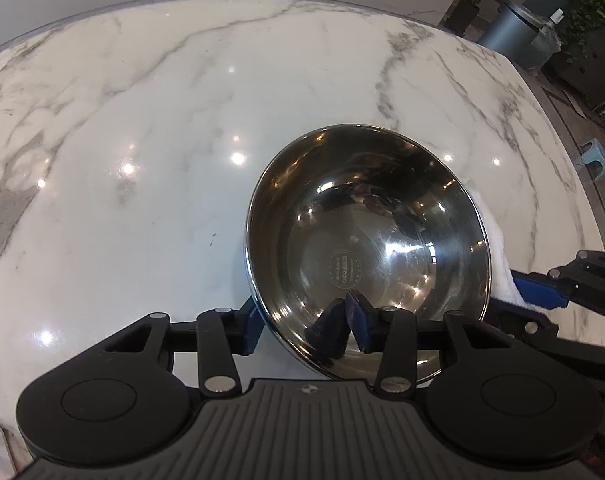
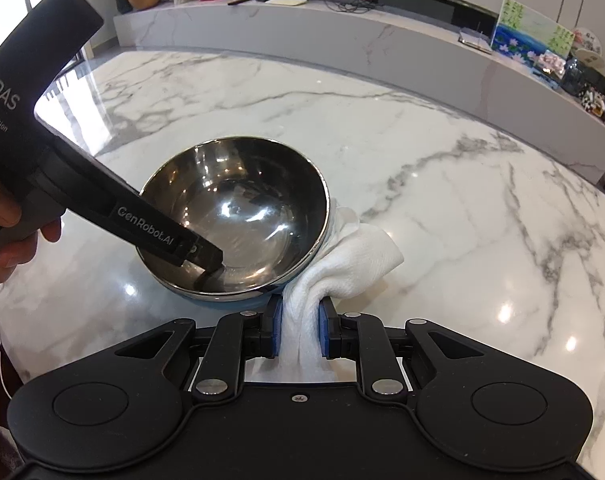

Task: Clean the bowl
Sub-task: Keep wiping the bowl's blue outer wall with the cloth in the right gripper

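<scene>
A stainless steel bowl (image 1: 366, 248) with a blue outside stands tilted on the white marble table (image 1: 142, 160). My left gripper (image 1: 304, 320) is shut on the bowl's near rim, one blue pad inside and one outside. In the right wrist view the bowl (image 2: 254, 208) is at centre, and the left gripper (image 2: 206, 266) reaches into it from the left. My right gripper (image 2: 301, 328) is shut on a white cloth (image 2: 342, 264), which bunches against the bowl's right outer wall. The right gripper (image 1: 538, 292) and the cloth (image 1: 498, 268) also show just right of the bowl in the left wrist view.
A person's hand (image 2: 6, 236) holds the left gripper's handle. A marble counter (image 2: 342, 40) behind the table carries a router, a painted picture (image 2: 530, 36) and ornaments. Off the table's far right stand a grey bin (image 1: 510, 28), potted plants and a small stool (image 1: 594, 156).
</scene>
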Tool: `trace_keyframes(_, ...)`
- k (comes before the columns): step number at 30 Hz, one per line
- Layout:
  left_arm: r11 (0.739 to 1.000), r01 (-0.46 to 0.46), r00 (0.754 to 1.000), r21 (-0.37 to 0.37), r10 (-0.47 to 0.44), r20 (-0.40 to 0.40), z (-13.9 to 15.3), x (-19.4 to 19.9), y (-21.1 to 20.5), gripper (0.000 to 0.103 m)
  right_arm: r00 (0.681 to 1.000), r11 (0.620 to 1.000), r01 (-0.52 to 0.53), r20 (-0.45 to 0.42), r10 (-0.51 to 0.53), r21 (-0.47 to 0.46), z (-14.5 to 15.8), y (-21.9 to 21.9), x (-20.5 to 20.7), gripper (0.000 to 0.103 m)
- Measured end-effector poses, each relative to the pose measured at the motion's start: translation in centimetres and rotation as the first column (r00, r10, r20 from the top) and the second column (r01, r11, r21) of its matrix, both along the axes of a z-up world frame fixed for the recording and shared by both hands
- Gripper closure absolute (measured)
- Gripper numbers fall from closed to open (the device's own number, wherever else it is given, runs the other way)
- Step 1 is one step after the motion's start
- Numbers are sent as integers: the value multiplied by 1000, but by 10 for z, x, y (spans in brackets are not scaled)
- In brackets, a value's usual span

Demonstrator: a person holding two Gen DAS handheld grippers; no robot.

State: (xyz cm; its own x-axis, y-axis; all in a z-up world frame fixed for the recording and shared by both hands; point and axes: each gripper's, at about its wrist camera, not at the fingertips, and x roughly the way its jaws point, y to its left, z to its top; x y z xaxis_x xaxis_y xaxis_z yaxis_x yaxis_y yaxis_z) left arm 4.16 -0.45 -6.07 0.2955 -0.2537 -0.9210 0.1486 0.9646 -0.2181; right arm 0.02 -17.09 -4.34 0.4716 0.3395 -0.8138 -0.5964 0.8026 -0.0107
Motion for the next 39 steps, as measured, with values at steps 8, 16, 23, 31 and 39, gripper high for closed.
trace_keyframes(8, 1000, -1, 1000, 5, 1, -2, -1, 0, -4, 51, 999, 999, -31, -17, 30, -27, -7, 8, -3, 86)
trace_keyframes(16, 1000, 16, 1000, 12, -16, 14, -1, 1, -4, 52, 997, 996, -59, -59, 55, -68, -19, 19, -5, 87)
trace_keyframes(23, 1000, 6, 1000, -10, -6, 14, 1, 1, 0, 63, 998, 998, -15, -61, 11, -63, -19, 12, -1, 87)
trace_keyframes(31, 998, -53, 999, -25, 54, 6, 2, -5, 1, 55, 999, 999, 31, -11, -32, -30, -7, 2, 3, 87)
trace_keyframes(39, 996, -64, 998, -59, 62, -30, 0, -5, 1, 56, 1000, 1000, 16, 14, -16, -10, -2, 1, 4, 87)
